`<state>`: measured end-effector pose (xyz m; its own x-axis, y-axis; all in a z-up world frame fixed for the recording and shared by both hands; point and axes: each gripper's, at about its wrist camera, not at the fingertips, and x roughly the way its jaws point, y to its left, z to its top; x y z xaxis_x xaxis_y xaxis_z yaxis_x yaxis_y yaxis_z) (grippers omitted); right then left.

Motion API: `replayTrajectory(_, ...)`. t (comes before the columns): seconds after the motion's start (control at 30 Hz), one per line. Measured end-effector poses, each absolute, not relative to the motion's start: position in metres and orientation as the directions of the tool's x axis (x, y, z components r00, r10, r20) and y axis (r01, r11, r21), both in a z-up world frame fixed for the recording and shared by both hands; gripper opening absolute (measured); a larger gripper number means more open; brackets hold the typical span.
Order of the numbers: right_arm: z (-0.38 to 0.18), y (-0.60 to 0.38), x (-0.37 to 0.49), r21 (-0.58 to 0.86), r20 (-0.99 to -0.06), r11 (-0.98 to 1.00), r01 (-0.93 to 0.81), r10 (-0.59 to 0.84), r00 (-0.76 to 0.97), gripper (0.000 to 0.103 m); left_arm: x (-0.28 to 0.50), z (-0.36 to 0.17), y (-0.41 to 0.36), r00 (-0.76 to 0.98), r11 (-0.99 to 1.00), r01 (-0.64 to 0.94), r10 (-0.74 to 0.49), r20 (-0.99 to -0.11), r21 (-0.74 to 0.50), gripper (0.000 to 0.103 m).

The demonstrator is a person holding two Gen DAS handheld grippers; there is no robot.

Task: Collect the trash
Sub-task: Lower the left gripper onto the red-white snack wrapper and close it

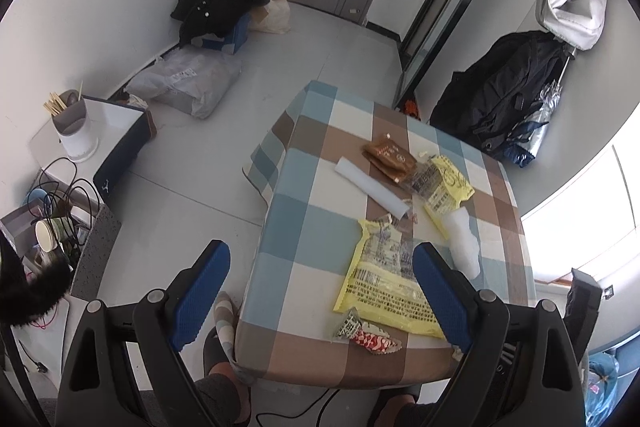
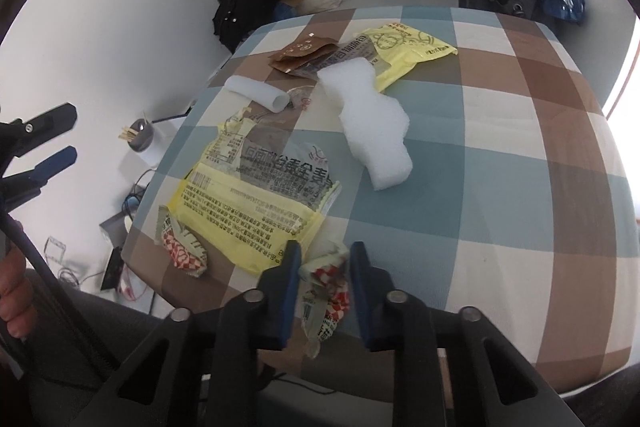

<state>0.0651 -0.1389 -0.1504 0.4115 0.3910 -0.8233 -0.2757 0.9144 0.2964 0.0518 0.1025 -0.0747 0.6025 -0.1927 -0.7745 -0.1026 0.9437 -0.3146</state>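
checked tablecloth (image 2: 480,131), yellow wrapper (image 2: 248,203), blue-padded tongs (image 2: 325,267)

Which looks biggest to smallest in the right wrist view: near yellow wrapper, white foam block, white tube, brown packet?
1. Near yellow wrapper
2. White foam block
3. White tube and brown packet: they look about alike, so unranked.

The wrapper lies nearest the camera, which enlarges it.

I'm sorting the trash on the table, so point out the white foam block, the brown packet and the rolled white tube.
white foam block (image 2: 370,125), right wrist view, middle of its top face.
brown packet (image 2: 304,53), right wrist view, centre of its front.
rolled white tube (image 1: 370,187), left wrist view, mid-length of the roll.
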Motion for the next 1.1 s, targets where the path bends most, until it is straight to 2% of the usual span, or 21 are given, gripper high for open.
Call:
replayTrajectory(0.07,-0.149,-0.139,0.064,0.299,-0.818,0.91,-0.286,0.399,0.414,0.012,0.053,-0.08,0.102,0.58,0.946,-0.099,-0.196,-0.791,-0.307,0.091)
replayTrajectory(0.27,-0.145,-0.143,0.061,0.284,-0.808,0.911,-0.298,0.395,0.437,0.011,0.056,-0.094,0.099,0.504,0.948,-0.112,-0.203,-0.839,-0.297,0.091)
replayTrajectory(0.67,-0.134,-0.174,0.054,0.36,-0.75,0.899,-0.25,0.438,0.496,0.011,0.056,-0.131,0.072,0.349,0.964,-0.042,-0.231,-0.908,-0.261,0.091)
replayTrajectory(0.83,-0.135,-0.185,0.051,0.395,-0.731,0.89,-0.228,0.455,0.508,0.011,0.052,-0.136,0.065,0.35,0.981,-0.058,-0.155,-0.924,-0.186,0.09)
replayTrajectory(0.97,-0.132,-0.191,0.047,0.4,-0.724,0.887,-0.232,0.461,0.513,0.011,0.053,-0.139,0.063,0.344,0.983,-0.071,-0.138,-0.929,-0.172,0.089)
replayTrajectory(1.1,-0.127,-0.195,0.044,0.4,-0.704,0.882,-0.25,0.47,0.532,0.011,0.05,-0.14,0.055,0.353,0.992,-0.042,-0.098,-0.93,-0.12,0.082)
